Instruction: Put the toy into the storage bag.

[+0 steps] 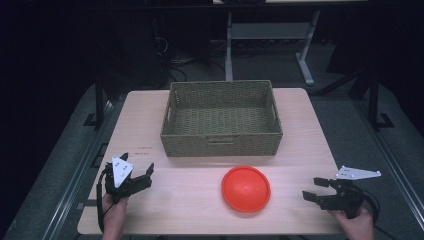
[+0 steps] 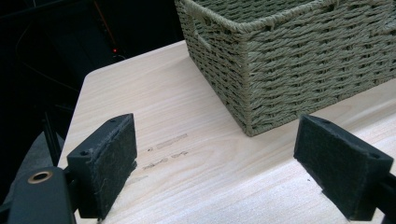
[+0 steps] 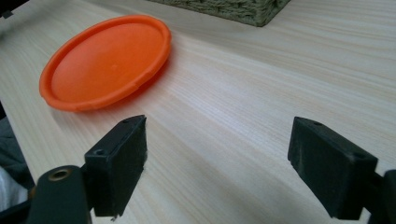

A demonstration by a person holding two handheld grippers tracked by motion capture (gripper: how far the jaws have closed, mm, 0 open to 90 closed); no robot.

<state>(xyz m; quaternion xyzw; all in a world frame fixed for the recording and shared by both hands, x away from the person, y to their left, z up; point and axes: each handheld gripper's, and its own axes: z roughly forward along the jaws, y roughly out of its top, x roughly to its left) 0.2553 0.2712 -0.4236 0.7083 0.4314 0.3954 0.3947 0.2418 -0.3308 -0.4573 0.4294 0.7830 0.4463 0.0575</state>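
An orange round plate point(image 1: 246, 188) lies upside down on the light wooden table point(image 1: 200, 200), in front of a green woven basket point(image 1: 221, 142). The basket's inside looks bare. My left gripper point(image 1: 141, 175) rests at the table's front left, held by a hand, jaws open with nothing between them. At the front right my right gripper point(image 1: 314, 189) stands open too, pointing left at the plate. In the right gripper view the plate point(image 3: 106, 60) lies ahead to the left of the open gripper point(image 3: 233, 163). The left gripper view has the open gripper point(image 2: 224, 163) facing the basket's corner point(image 2: 280, 65).
The table's edges fall away to a dark floor on all sides. A grey table frame point(image 1: 270, 35) stands behind the far edge. Bare wood lies between the grippers and the plate.
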